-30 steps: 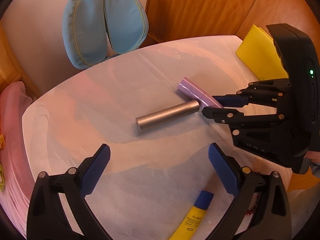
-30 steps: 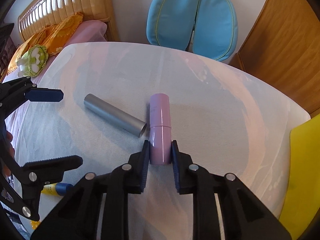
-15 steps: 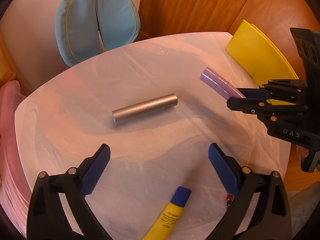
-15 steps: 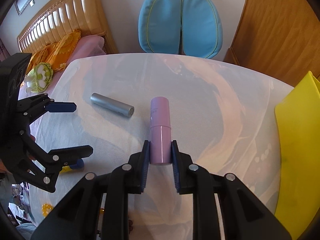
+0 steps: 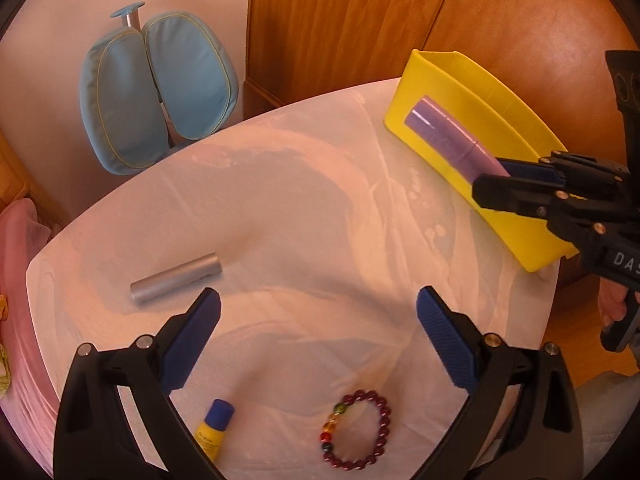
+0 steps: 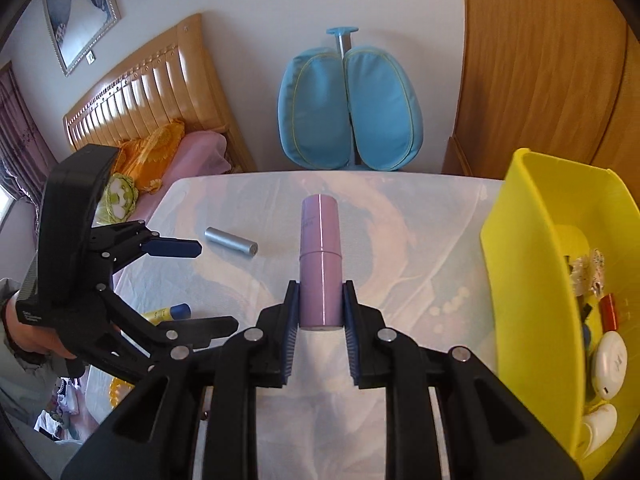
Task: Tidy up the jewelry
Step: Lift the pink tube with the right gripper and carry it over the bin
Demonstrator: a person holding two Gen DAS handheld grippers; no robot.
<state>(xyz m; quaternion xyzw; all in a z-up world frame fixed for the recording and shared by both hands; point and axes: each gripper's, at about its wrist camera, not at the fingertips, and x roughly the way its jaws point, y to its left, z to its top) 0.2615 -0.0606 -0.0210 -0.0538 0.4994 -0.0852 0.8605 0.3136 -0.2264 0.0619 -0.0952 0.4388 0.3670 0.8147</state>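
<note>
My right gripper (image 6: pixel 320 308) is shut on a lilac tube (image 6: pixel 320 256), held up above the white table beside a yellow bin (image 6: pixel 528 280). The left wrist view shows that lilac tube (image 5: pixel 452 140) in front of the yellow bin's (image 5: pixel 512 216) near wall, clamped by the right gripper (image 5: pixel 496 178). My left gripper (image 5: pixel 318 316) hangs open over the table with nothing between its fingers. Below it lie a dark red bead bracelet (image 5: pixel 356 430), a yellow tube with a blue cap (image 5: pixel 214 426) and a silver tube (image 5: pixel 176 284). The left gripper (image 6: pixel 188 288) also appears in the right wrist view.
The yellow bin holds several small items, among them a white round case (image 6: pixel 610 364) and a red one (image 6: pixel 608 312). A blue chair (image 6: pixel 348 112) stands behind the table, a bed with pink bedding (image 6: pixel 192 156) to the left, wooden doors (image 5: pixel 360 20) behind.
The right gripper has lifted the lilac tube off the table and carried it toward the yellow bin. My left gripper pulled back and up, bringing the bracelet into view.
</note>
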